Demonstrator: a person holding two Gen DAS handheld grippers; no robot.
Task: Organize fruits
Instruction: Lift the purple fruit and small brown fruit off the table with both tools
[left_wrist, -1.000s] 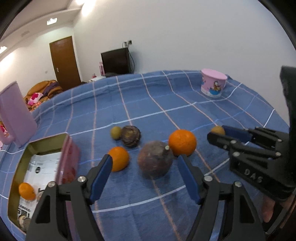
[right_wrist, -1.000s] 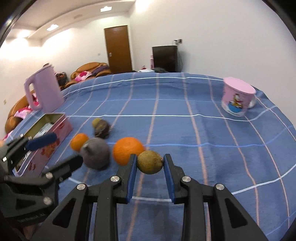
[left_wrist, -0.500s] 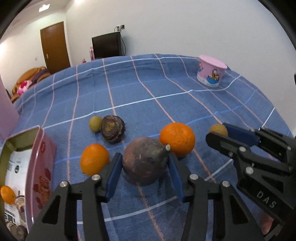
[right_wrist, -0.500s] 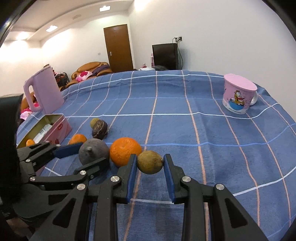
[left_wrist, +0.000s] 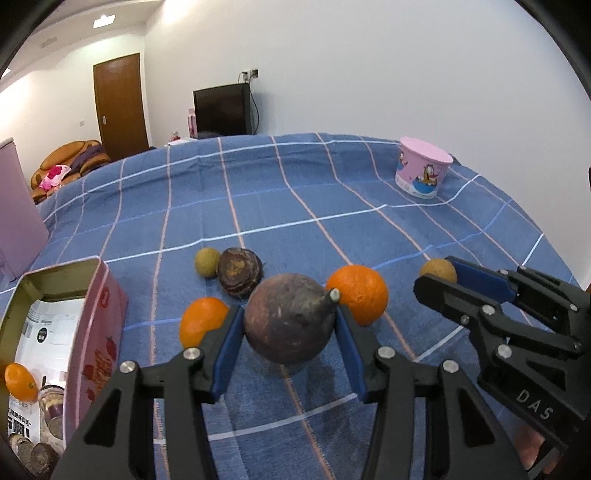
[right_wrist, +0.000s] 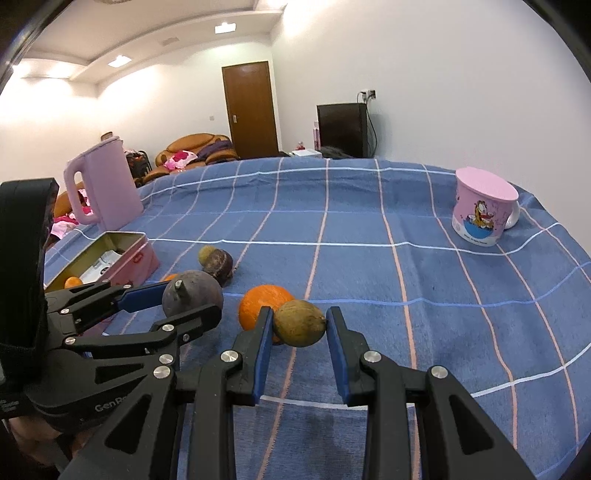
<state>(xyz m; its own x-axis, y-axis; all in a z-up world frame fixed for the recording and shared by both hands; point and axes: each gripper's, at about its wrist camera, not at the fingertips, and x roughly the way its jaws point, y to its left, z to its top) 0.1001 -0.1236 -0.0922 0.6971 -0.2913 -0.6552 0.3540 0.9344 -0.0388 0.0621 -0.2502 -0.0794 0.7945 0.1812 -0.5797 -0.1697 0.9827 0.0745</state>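
Note:
My left gripper (left_wrist: 290, 330) is shut on a dark purple round fruit (left_wrist: 290, 323) and holds it just above the blue checked cloth (left_wrist: 280, 206); it also shows in the right wrist view (right_wrist: 192, 295). My right gripper (right_wrist: 300, 326) is shut on a small brown-green fruit (right_wrist: 300, 323), seen from the left wrist (left_wrist: 437, 271). A large orange (left_wrist: 360, 293) lies between them. A smaller orange (left_wrist: 201, 321), a dark brown fruit (left_wrist: 239, 271) and a small yellowish fruit (left_wrist: 207, 261) lie behind.
An open pink tin (left_wrist: 94, 332) at the left holds an orange (left_wrist: 20, 380) and several dark fruits. A pink kettle (right_wrist: 107, 188) stands behind it. A pink cartoon mug (right_wrist: 480, 212) stands at the far right of the cloth.
My left gripper moved forward, closed on the dark purple fruit and lifted it slightly. My right gripper has kept hold of the small brown-green fruit.

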